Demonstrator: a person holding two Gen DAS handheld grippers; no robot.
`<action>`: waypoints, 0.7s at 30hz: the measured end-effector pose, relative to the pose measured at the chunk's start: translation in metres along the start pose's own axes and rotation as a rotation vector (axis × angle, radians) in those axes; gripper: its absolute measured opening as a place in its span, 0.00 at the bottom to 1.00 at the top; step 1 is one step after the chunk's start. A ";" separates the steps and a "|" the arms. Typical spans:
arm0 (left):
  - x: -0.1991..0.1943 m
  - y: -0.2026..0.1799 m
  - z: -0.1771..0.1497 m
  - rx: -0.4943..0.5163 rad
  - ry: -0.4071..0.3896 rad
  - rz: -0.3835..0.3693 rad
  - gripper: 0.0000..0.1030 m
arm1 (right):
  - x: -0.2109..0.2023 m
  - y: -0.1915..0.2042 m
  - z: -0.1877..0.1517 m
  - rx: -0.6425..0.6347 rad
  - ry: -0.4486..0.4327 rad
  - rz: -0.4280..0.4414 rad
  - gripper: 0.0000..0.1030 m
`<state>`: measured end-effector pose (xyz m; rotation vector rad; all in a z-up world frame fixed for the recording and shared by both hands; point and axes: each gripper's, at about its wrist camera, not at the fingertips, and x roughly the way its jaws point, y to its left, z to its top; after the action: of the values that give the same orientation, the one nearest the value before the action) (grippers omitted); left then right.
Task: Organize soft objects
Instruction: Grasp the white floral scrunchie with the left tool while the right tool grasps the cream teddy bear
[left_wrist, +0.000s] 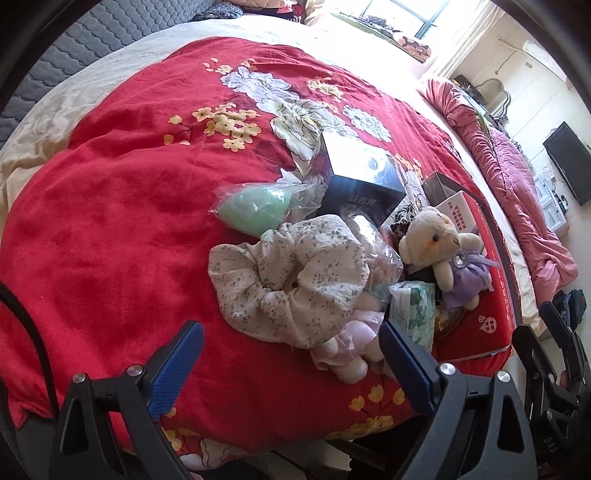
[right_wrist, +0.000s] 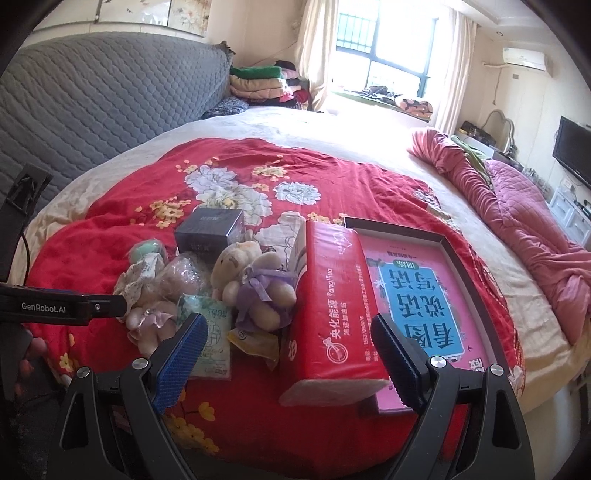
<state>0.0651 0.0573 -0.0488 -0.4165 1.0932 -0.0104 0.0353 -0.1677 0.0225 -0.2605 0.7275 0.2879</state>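
A heap of soft things lies on the red flowered blanket (left_wrist: 110, 229). My left gripper (left_wrist: 290, 332) is open just above the heap's near edge. A floral scrunchie (left_wrist: 295, 273) and a pale pink frilly plush (left_wrist: 351, 354) lie between and just beyond its fingers, untouched. Behind them are a bagged green sponge (left_wrist: 255, 214) and a cream teddy bear in a purple dress (left_wrist: 439, 243). My right gripper (right_wrist: 290, 321) is open over the near end of a red tissue pack (right_wrist: 332, 306). The bear (right_wrist: 251, 280) and a small green tissue packet (right_wrist: 210, 332) lie to its left.
A dark blue box (left_wrist: 358, 181) stands behind the heap. A pink picture book lies in a shallow black tray (right_wrist: 448, 251) right of the red pack. A rolled pink quilt (right_wrist: 517, 206) lies along the bed's right side, with a grey padded headboard (right_wrist: 92, 99) at the left.
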 end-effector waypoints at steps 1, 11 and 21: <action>0.005 -0.001 0.003 0.000 0.004 0.005 0.87 | 0.005 0.000 0.004 -0.010 0.004 0.000 0.88; 0.028 0.006 0.021 -0.011 0.027 -0.057 0.64 | 0.060 0.036 0.033 -0.363 0.052 -0.027 0.88; 0.030 0.020 0.026 -0.046 0.020 -0.167 0.40 | 0.108 0.063 0.041 -0.494 0.136 -0.027 0.87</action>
<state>0.0978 0.0781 -0.0713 -0.5492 1.0773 -0.1373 0.1151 -0.0772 -0.0303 -0.7634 0.7798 0.4262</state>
